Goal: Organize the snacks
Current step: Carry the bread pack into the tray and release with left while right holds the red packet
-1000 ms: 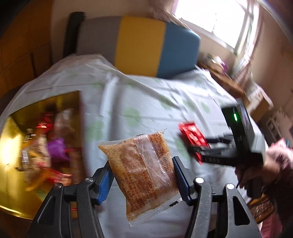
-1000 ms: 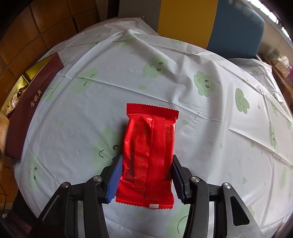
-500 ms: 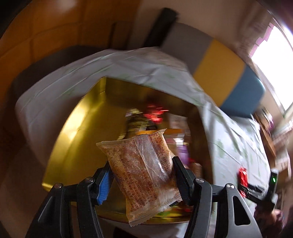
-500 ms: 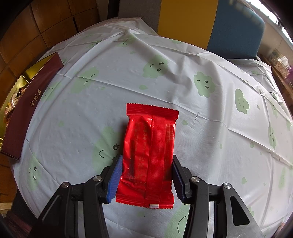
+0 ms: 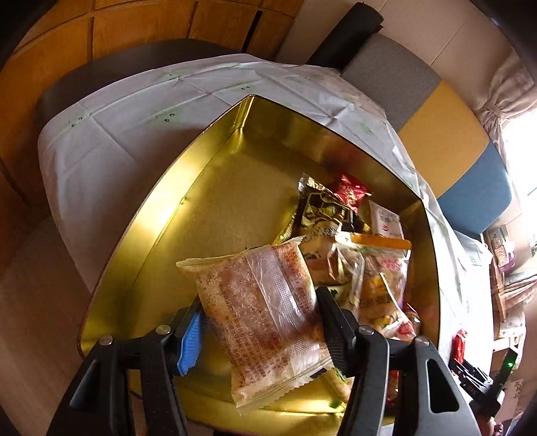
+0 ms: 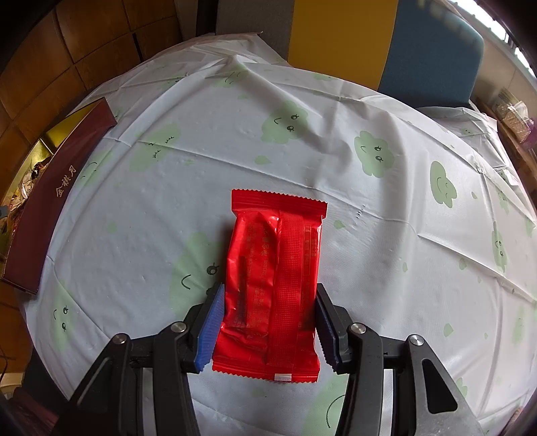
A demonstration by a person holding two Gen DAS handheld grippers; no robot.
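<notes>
My left gripper [image 5: 260, 322] is shut on a clear packet of brown sesame snack [image 5: 255, 278] and holds it above the open gold tin [image 5: 161, 214]. Several snack packets lie in the tin's right half, among them a black and gold one [image 5: 322, 208] and a bag with an orange top [image 5: 382, 275]. In the right wrist view my right gripper [image 6: 266, 322] is shut on a red packet [image 6: 275, 275], pads against its long sides, low over the tablecloth [image 6: 369, 234]. That gripper [image 5: 470, 379] also shows small at the far lower right of the left wrist view.
The tin's dark red outer wall [image 6: 57, 187] stands at the table's left edge. A chair back in grey, yellow and blue [image 6: 339, 40] is behind the table. The tin's left half shows bare gold floor [image 5: 235, 208]. Wooden panelling [image 5: 134, 26] lies beyond.
My left gripper swung with the sesame packet from over the tablecloth to above the gold tin, rolling as it went. The right gripper and the red packet stayed where they were.
</notes>
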